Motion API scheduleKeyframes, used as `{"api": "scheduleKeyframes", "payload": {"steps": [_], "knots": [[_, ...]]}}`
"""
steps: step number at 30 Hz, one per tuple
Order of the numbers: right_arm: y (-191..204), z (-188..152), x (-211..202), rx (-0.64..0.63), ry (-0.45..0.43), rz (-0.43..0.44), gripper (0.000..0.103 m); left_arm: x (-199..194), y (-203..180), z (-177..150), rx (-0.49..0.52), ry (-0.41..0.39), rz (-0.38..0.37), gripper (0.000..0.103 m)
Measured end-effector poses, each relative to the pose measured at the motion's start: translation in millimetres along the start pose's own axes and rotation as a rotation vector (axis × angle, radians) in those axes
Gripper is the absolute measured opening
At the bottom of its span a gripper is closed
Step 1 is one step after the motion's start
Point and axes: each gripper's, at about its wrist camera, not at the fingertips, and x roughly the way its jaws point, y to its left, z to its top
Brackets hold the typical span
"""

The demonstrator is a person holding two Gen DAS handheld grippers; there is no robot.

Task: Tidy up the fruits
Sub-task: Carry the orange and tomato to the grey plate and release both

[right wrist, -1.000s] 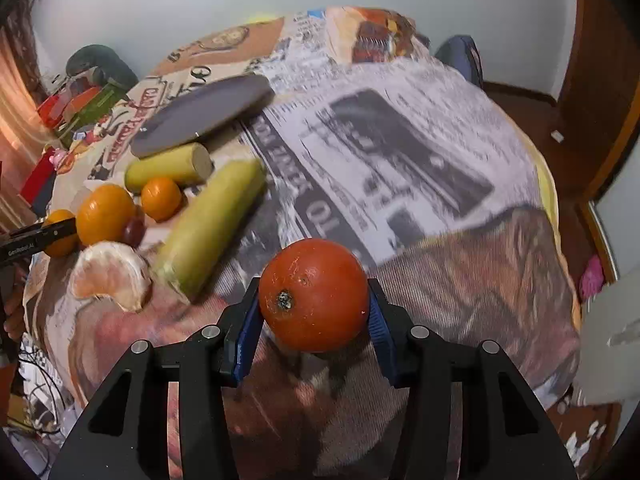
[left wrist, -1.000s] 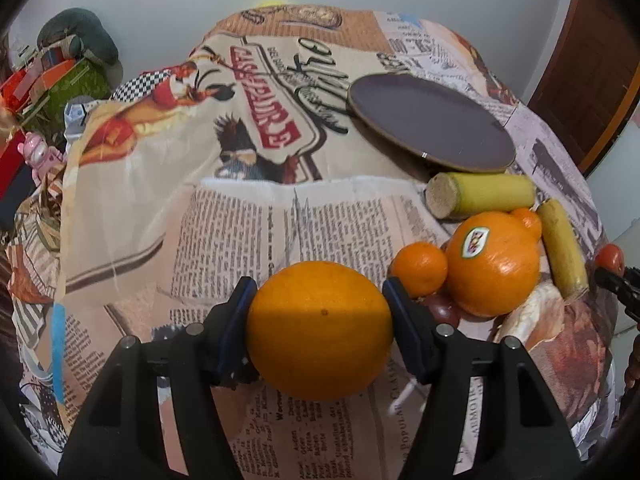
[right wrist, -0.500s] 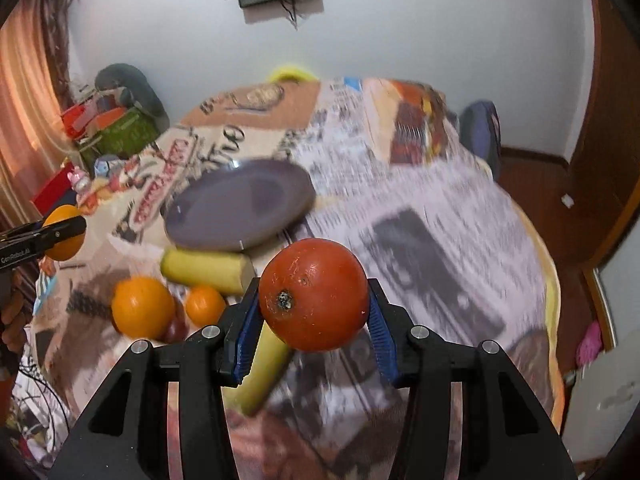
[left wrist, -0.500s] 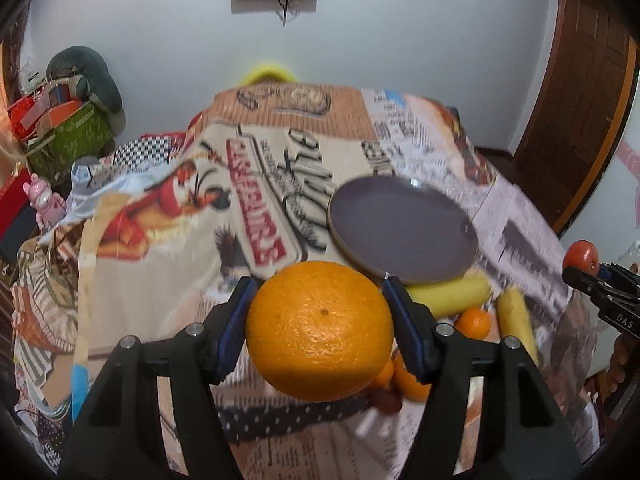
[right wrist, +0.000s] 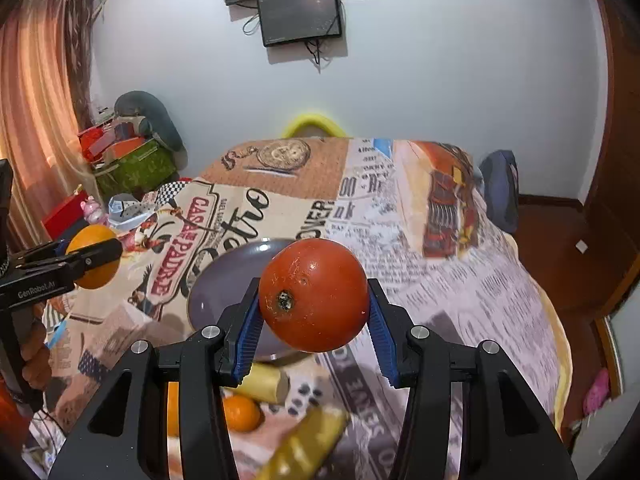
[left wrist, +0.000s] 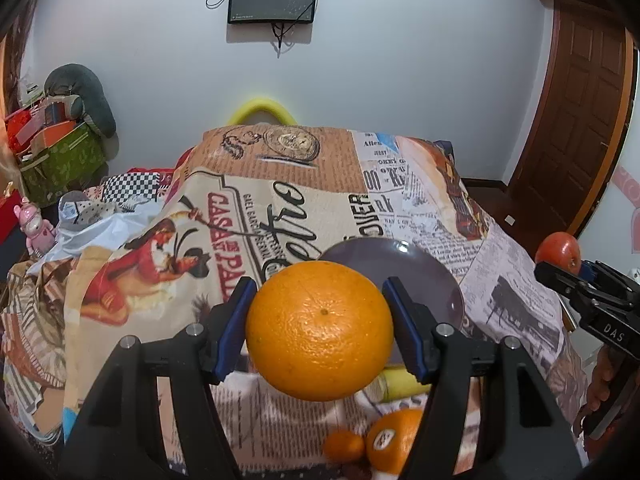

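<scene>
My left gripper (left wrist: 319, 330) is shut on a large orange (left wrist: 319, 330), held in the air above the near part of the table. My right gripper (right wrist: 314, 322) is shut on a red tomato (right wrist: 314, 294), also lifted. Behind both fruits lies a dark purple plate (left wrist: 432, 276) (right wrist: 224, 284) on the printed tablecloth. The left gripper with the orange (right wrist: 94, 256) shows at the left edge of the right wrist view. The right gripper with the tomato (left wrist: 558, 250) shows at the right edge of the left wrist view.
Below the grippers lie a stickered orange (left wrist: 394, 444), a small mandarin (left wrist: 344, 446) (right wrist: 240, 412) and two yellow-green cut stalks (right wrist: 264, 382) (right wrist: 304, 444). Boxes, a toy and clutter (left wrist: 52, 152) stand left of the table. A wooden door (left wrist: 580, 128) is at the right.
Both grippers have risen and tilted upward with their fruits. The plate, once far off, now sits just behind the held fruits, and the wall and screen have come into view.
</scene>
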Motion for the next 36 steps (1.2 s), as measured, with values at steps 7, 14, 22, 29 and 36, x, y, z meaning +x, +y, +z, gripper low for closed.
{"api": "scheduleKeyframes", "payload": {"steps": [7,14,22,29,36], "knots": [[5,16,26,-0.032,0.002,0.019,0.046,25,-5,13,0.013,0.0,0.001,0.065],[8,21,61,-0.054,0.058,0.035,0.046,54,-5,22,-0.002,0.029,-0.004,0.065],[5,16,98,-0.063,0.154,0.038,0.046,91,-3,21,-0.005,0.093,0.002,0.065],[7,9,118,-0.096,0.24,0.056,0.046,122,-2,12,-0.004,0.167,0.0,0.065],[8,5,131,-0.136,0.29,0.053,0.046,149,-7,3,0.008,0.243,-0.009,0.065]]}}
